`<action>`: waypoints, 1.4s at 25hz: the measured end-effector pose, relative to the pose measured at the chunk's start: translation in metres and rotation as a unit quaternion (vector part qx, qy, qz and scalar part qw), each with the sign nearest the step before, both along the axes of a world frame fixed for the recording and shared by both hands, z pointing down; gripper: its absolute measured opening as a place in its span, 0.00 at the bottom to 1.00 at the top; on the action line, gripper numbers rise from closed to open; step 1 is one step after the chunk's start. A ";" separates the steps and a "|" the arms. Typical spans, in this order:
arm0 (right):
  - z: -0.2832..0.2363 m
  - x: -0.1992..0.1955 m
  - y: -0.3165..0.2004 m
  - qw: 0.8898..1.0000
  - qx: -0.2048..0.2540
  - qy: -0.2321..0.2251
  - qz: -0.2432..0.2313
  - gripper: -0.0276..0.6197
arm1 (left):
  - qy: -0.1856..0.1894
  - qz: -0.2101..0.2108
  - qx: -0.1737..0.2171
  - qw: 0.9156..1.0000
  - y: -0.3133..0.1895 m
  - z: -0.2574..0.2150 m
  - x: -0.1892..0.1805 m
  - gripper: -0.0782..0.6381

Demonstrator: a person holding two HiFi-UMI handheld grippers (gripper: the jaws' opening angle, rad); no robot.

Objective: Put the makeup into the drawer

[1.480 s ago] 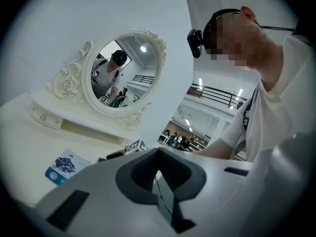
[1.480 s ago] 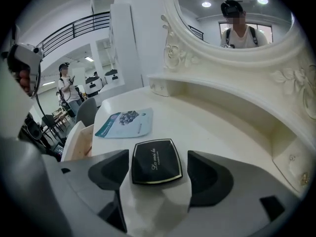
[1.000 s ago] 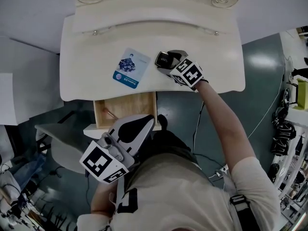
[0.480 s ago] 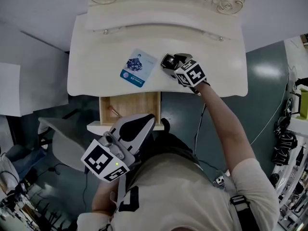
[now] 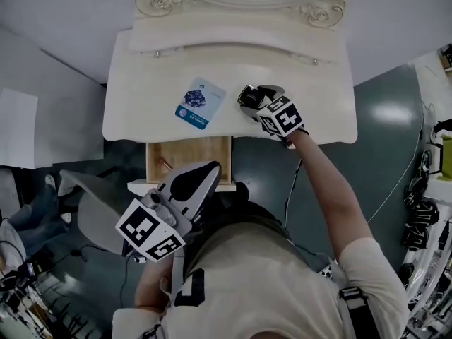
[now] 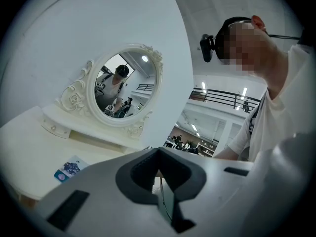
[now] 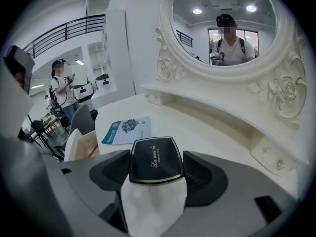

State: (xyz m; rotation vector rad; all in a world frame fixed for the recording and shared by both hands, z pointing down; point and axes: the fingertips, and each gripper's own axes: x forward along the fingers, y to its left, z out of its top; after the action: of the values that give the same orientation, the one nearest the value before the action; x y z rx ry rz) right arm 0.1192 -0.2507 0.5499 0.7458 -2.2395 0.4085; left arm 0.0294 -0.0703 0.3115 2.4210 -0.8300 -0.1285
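A black powder compact (image 7: 155,159) with gold script on its lid sits between the jaws of my right gripper (image 7: 157,168), which is shut on it. In the head view that right gripper (image 5: 251,98) holds the compact (image 5: 247,94) over the white vanity top (image 5: 311,111), right of centre. A blue and white makeup packet (image 5: 200,103) lies flat on the top, to the compact's left. The wooden drawer (image 5: 188,159) stands pulled open below the front edge, with a small thin item (image 5: 164,164) inside. My left gripper (image 5: 192,187) hovers shut and empty near my body, just in front of the drawer.
An ornate oval mirror (image 7: 224,23) rises at the back of the vanity, above a raised shelf (image 5: 233,44). A grey chair (image 5: 92,203) stands left of the drawer. Cables and gear lie on the floor at the right (image 5: 420,217). The packet (image 6: 69,168) shows in the left gripper view.
The head camera has shifted, so the vanity sits slightly lower right in view. The right gripper keeps the compact and has edged a little toward the front edge. The left gripper has barely moved.
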 end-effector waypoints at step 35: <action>-0.111 -0.062 0.170 0.971 0.046 -0.091 -0.217 0.56 | -0.163 -0.132 0.073 0.975 0.088 -0.010 -0.006 0.19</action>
State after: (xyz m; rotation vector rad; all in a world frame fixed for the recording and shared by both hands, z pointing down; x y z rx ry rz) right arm 0.0569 -0.0806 0.4391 0.2513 -2.5233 0.1632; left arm 0.0235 0.0174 0.3017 2.4939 -1.3327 0.1159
